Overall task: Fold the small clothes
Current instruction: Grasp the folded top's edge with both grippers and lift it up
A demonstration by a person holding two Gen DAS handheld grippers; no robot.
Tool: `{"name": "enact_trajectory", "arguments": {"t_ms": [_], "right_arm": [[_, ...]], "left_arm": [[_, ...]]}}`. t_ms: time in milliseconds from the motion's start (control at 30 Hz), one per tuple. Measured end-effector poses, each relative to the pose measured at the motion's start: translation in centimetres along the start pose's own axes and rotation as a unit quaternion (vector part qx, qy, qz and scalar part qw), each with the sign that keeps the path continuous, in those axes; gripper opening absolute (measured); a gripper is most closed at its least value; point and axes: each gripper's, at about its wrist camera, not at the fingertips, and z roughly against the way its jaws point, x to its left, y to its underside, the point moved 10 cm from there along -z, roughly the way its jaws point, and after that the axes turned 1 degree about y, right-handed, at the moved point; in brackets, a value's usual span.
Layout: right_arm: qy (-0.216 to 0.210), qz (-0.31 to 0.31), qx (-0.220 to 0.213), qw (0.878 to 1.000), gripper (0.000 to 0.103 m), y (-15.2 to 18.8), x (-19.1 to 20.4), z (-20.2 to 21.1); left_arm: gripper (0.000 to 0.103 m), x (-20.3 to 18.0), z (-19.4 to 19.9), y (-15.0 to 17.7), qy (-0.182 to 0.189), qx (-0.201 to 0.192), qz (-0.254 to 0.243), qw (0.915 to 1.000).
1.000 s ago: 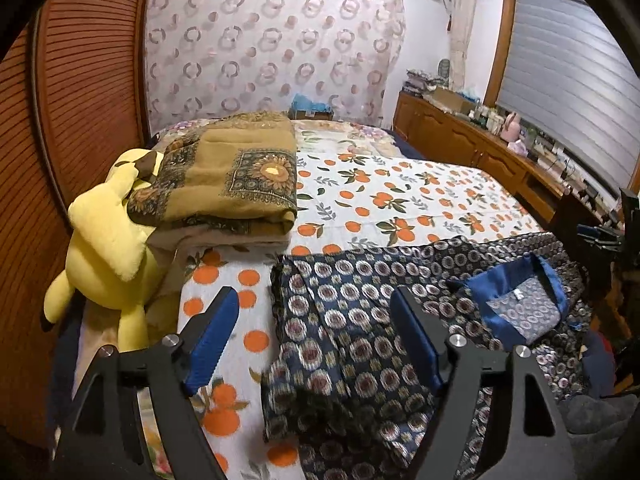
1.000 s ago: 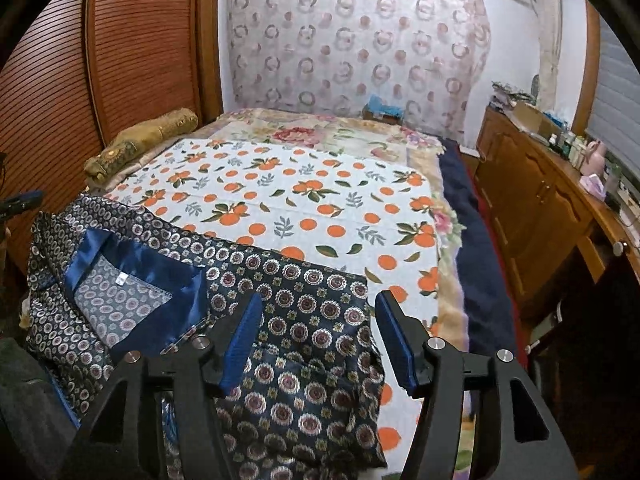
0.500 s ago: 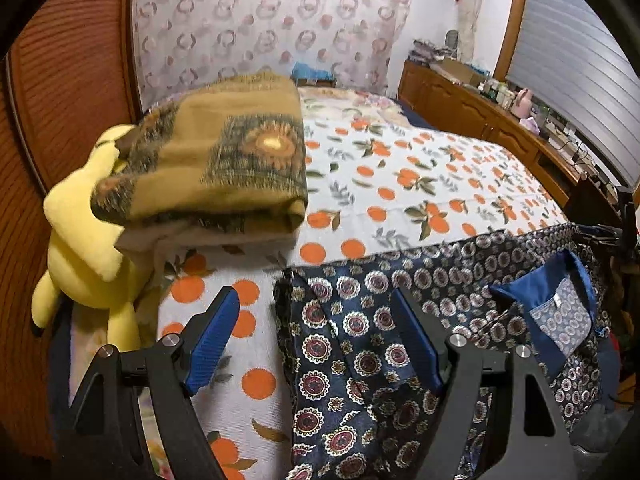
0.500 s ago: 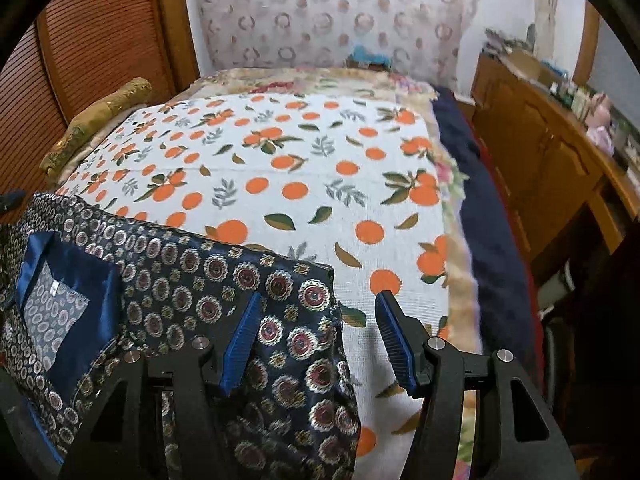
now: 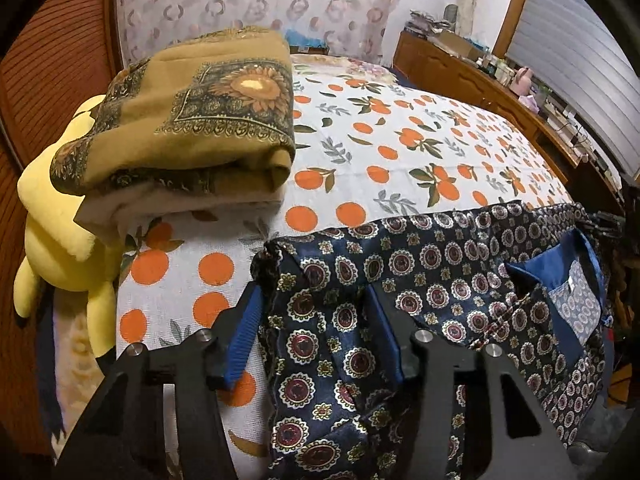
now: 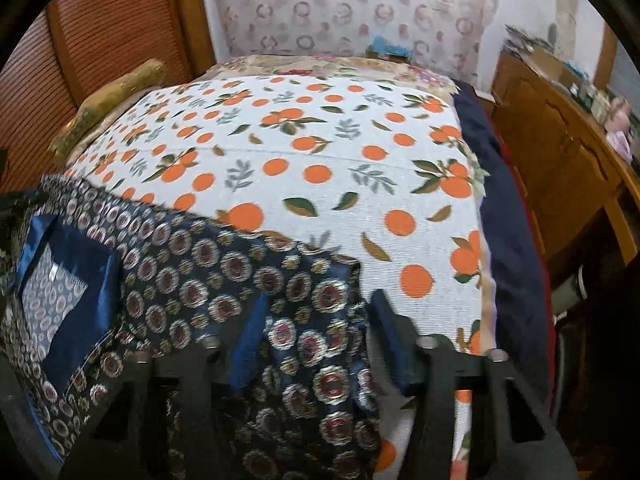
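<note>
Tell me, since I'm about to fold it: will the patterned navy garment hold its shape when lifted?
Probably not: the patterned navy garment already bunches in soft folds, so it should droop. Its sheen suggests slippery cloth. It looks thin, likely light.

Between the left claw's (image 5: 316, 336) matt black plastic arms and ribbed blue pads sits the garment (image 5: 400, 280), a silky dark cloth with a slight sheen and a glossy blue satin lining. Under it the bedspread (image 5: 380, 152) is a flat, matt woven cotton. Up left of the claw, a thick, soft folded blanket (image 5: 192, 120) and a fuzzy plush toy (image 5: 52, 232). Ribbed wood panelling (image 6: 100, 40) behind.
</note>
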Motion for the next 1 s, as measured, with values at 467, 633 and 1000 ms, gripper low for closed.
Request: {"name": "enact_trajectory", "arguments": {"t_ms": [467, 633, 1000], "right_arm": [[0.022, 0.011, -0.148, 0.989, 0.007, -4.9, 1.0, 9.6], [0.046, 0.024, -0.209, 0.976, 0.007, -11.9, -0.2, 14.4], [0.136, -0.005, -0.166, 0.977, 0.021, -22.5, -4.1, 6.0]], "left_arm": [[0.004, -4.4, 10.0, -7.3, 0.045, -0.154, -0.022, 0.9869], [0.004, -4.2, 13.0, -15.2, 0.031, -0.208, -0.019, 0.9774], [0.025, -0.4, 5.6, -23.8, -0.061, -0.181, -0.017, 0.9815]]}}
